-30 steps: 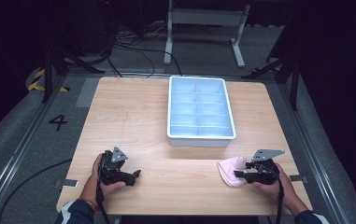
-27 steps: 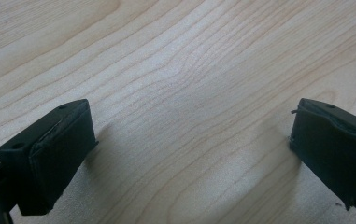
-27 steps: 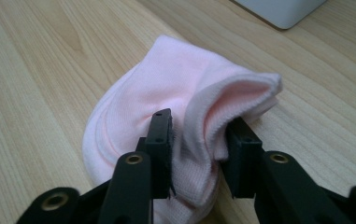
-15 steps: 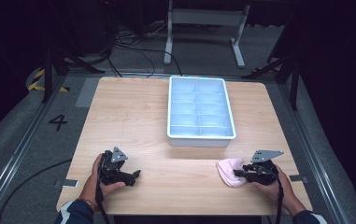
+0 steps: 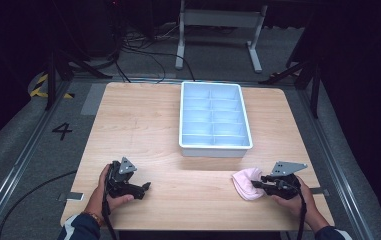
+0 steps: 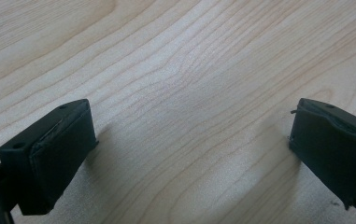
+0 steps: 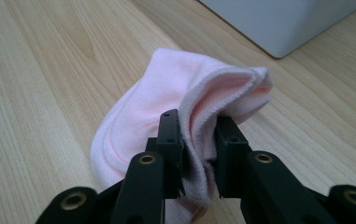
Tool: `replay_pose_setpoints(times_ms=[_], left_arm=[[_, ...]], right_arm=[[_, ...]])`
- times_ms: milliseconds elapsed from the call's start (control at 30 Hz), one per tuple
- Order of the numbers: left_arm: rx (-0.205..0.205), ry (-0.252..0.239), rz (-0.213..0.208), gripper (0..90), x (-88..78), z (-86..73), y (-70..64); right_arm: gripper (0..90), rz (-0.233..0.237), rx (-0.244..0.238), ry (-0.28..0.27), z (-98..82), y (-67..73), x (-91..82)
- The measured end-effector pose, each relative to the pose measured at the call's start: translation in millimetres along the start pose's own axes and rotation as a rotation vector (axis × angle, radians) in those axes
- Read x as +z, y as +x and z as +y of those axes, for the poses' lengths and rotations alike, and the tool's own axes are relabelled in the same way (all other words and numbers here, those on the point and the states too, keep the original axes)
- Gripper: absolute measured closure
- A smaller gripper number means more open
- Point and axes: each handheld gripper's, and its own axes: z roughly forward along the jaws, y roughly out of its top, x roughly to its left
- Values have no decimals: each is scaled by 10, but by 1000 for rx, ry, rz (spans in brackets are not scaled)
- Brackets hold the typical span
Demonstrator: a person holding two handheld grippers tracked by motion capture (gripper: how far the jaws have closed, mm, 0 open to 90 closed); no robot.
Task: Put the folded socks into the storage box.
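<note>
A: High view first. What've I got?

B: Light wooden table (image 5: 153, 125), pale blue plastic divided tray (image 5: 215, 119) at 12 o'clock. R gripper (image 5: 259, 185) at approx 4 o'clock, its tip at a soft pink folded sock (image 5: 245, 182) lying on the wood. L gripper (image 5: 145, 187) at approx 7 o'clock, resting on bare tabletop.

A: L gripper view?

B: Jaws spread wide, nothing btwn them, just wood grain.

A: R gripper view?

B: I see the jaws just closed in, now clamped on the sock's cuff fold; fabric bunched btwn the pads (image 7: 172, 140). Tray corner at 1 o'clock.
</note>
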Motion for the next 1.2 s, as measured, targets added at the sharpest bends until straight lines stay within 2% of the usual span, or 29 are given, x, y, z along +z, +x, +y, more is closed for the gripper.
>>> replay_pose_setpoints(times_ms=[133, 533, 833, 867, 1200], left_arm=[[-2, 1, -2, 4, 0, -1, -1], [-3, 3, -2, 4, -2, -2, -3], [8, 3, 3, 5, -11, -7, 0], [-9, 10, 2, 5, -16, -12, -13], [-9, 8, 2, 5, -15, -13, -10]], right_arm=[[756, 7, 16, -23, -4, -43, -34], [758, -20, -29, -83, 77, -47, -177], [758, -26, -26, -145, 136, -78, -297], [758, -29, -25, -150, 145, -80, -309], [758, -60, -19, -197, 217, -125, -438]])
